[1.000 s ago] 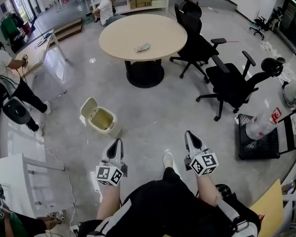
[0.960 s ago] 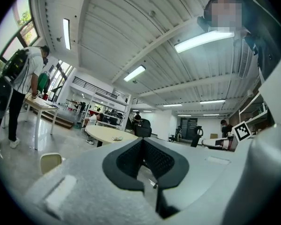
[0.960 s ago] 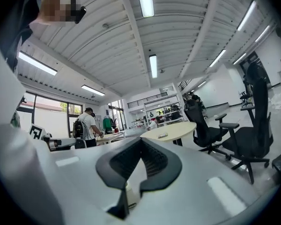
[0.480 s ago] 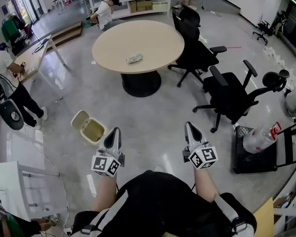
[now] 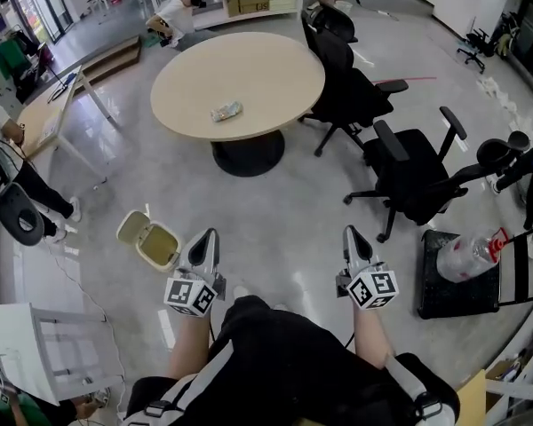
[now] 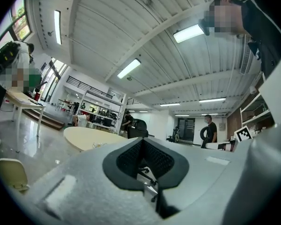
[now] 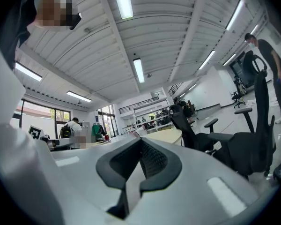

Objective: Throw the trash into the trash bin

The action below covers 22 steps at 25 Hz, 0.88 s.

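Note:
A crumpled wrapper, the trash, lies on the round beige table ahead. The small cream trash bin stands on the floor with its lid flipped open, just left of my left gripper. My right gripper is held level at the same height, to the right. Both point toward the table, well short of it. Their jaws are shut with nothing in them, as the left gripper view and right gripper view show. The table appears far off in the left gripper view.
Black office chairs stand right of the table. A black crate with a plastic bottle sits on the floor at right. A white desk is at lower left, and a person stands by a bench at left.
I have walked forward toward the table: both grippers advanced level, the table and wrapper came nearer, and the trash bin slid from ahead to beside my left gripper.

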Available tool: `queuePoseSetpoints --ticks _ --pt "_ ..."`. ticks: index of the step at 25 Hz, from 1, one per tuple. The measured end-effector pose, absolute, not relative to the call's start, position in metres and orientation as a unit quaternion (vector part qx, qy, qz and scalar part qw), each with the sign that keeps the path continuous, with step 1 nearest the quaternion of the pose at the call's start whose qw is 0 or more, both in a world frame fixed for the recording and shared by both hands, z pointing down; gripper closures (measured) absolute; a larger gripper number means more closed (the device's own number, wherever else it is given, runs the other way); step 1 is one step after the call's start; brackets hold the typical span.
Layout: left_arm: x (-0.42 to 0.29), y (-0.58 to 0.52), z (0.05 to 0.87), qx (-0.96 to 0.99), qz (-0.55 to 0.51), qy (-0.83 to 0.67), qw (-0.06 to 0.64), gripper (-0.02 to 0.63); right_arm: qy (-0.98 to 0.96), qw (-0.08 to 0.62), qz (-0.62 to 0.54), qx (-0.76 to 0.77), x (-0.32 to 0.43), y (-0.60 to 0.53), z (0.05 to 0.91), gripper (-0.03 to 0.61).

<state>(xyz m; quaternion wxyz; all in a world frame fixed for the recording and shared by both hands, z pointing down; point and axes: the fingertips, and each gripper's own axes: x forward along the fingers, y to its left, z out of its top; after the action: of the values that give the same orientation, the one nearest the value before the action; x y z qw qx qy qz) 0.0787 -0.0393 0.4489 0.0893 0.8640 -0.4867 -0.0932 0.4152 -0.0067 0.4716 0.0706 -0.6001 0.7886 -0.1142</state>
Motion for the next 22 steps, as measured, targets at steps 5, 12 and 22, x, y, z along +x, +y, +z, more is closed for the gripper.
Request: queuePoseSetpoints --ticks 5,12,22 --pt "0.075 -0.069 0.47 0.863 -0.078 -0.489 0.103 0.612 0.78 0.037 -0.127 -0.612 0.415 -0.036 0.488 0.572" --pt "0.069 -0.146 0.466 0.868 -0.091 -0.479 0.097 0.612 0.754 0.044 -0.127 -0.643 0.429 -0.096 0.487 0.572" --pt "0.028 -0.245 0.476 0.863 -0.086 -0.486 0.114 0.612 0.8 0.038 -0.115 -0.587 0.358 -0.206 0.479 0.572"
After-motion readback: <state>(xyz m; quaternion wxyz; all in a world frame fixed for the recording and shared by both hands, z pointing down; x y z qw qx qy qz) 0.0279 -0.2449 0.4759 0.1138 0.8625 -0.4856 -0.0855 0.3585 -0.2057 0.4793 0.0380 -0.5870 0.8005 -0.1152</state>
